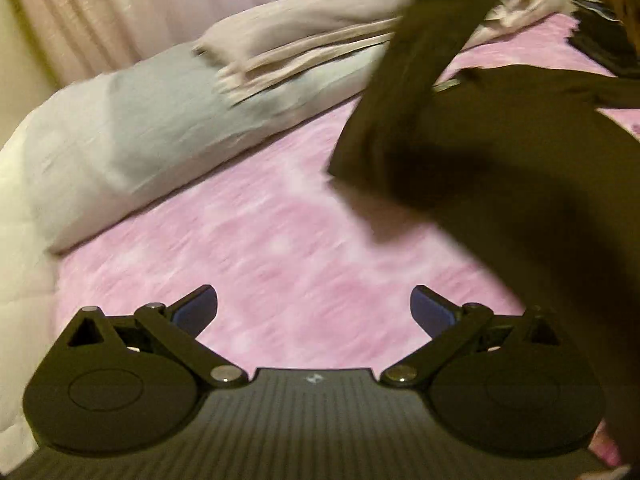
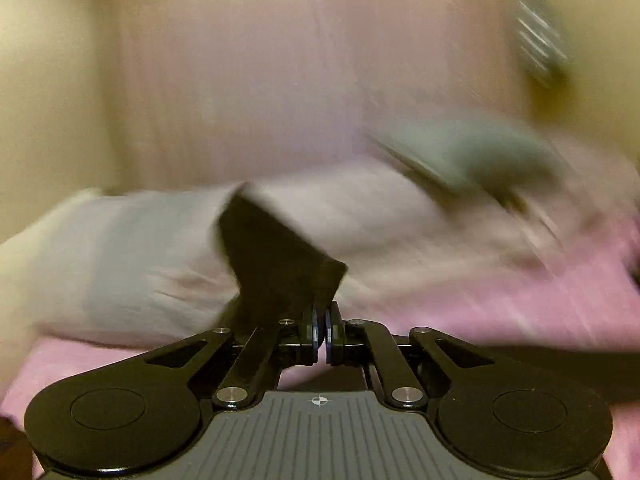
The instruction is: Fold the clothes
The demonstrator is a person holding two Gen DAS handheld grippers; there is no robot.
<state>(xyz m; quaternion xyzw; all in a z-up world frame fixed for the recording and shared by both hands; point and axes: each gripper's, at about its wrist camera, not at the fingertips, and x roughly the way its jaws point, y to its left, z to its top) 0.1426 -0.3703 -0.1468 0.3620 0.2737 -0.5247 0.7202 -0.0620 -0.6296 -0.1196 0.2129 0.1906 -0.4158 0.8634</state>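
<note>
A dark brown garment (image 1: 500, 160) lies on the pink bedspread (image 1: 260, 248) at the right of the left wrist view, with one part lifted up toward the top. My left gripper (image 1: 314, 310) is open and empty, above the pink bedspread to the left of the garment. In the right wrist view my right gripper (image 2: 322, 326) is shut on a corner of the dark garment (image 2: 276, 256), which it holds raised above the bed. Both views are blurred by motion.
Grey and pale pillows (image 1: 132, 132) lie along the head of the bed, with folded beige cloth (image 1: 304, 40) on top. A pink curtain (image 1: 120, 8) hangs behind. A white duvet (image 1: 16, 240) lies at the left. Dark items (image 1: 604, 24) sit at the far right.
</note>
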